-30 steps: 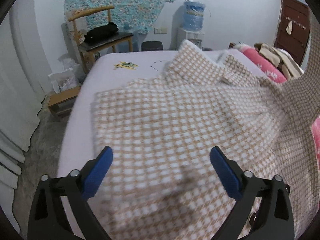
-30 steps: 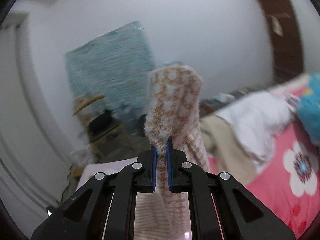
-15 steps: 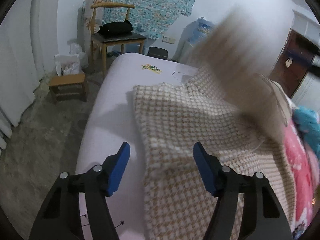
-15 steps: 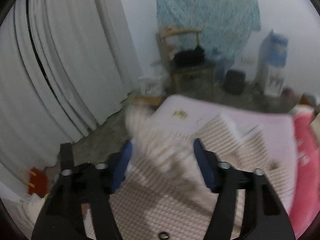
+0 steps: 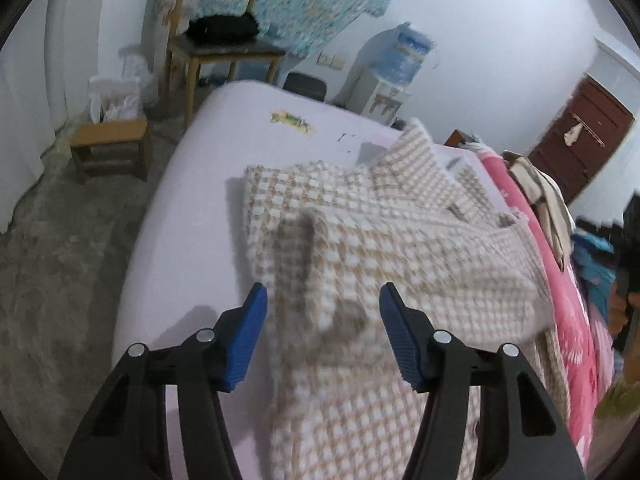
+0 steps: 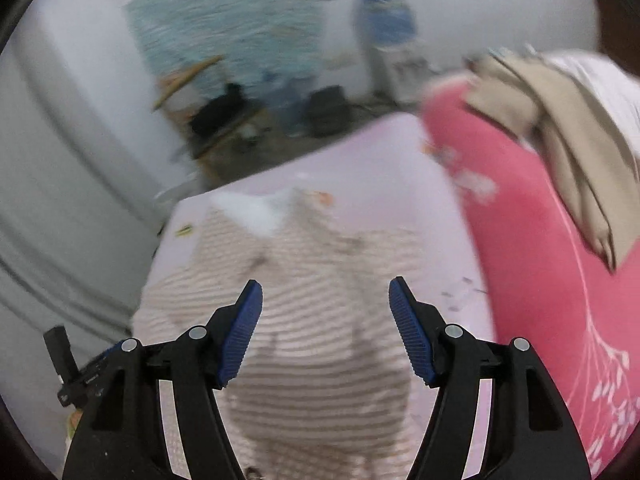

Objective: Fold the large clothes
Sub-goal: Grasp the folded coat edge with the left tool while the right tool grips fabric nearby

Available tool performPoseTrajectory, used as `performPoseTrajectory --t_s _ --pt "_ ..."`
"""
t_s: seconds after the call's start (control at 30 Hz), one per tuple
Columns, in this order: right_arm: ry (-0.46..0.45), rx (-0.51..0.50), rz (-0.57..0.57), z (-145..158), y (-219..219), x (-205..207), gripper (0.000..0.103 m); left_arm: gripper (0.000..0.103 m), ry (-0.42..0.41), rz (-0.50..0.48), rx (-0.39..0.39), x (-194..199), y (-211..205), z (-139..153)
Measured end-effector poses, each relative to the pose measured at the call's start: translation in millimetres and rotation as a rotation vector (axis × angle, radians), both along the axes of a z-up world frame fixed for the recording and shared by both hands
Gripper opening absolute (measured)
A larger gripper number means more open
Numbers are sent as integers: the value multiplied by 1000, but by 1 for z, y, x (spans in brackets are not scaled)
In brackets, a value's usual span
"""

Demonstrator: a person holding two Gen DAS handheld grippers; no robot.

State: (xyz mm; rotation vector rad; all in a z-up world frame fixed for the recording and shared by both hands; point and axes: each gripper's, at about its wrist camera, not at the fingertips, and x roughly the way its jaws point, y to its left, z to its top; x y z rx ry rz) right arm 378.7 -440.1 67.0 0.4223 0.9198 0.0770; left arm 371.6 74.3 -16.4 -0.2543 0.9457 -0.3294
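The bed (image 5: 192,208) carries the whole job: a large beige-and-white checked jacket (image 5: 384,248) lies across its pale sheet, beside a pink quilt (image 6: 532,280). The jacket looks thick, soft and floppy, likely fairly light but bulky, so it should drape and bunch rather than hold a crease. A sleeve (image 5: 440,264) lies folded across the body. Hems, cuffs and shoulder seams look the best places to pinch. The left claw (image 5: 323,336) is closing, cloth below it but nothing pressed. The right claw (image 6: 325,326) stands spread, empty, above the jacket.
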Motion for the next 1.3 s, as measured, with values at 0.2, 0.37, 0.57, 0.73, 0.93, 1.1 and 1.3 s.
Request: performPoseTrajectory --t_s 0.2,0.37,0.57,0.73,0.93,1.1,1.3 --pt "131 30 2 -40 -12 20 63 57 99 2 -10 33 -7 -14" --pt "167 -23 32 -66 -4 52 47 54 108 30 19 40 -7 -17" --pt "105 -74 62 -74 3 54 17 10 52 -7 133 38 -22 -11" --pt "46 -56 24 -67 -2 44 15 4 -92 -1 136 29 -24 22" --pt "30 -24 -24 -76 -9 45 15 3 -102 22 180 37 -20 22" --pt "30 -44 -36 -84 -12 45 16 3 -18 9 227 36 -22 -19" --pt "66 -114 -52 -81 -12 48 50 3 -43 8 264 21 -22 -12"
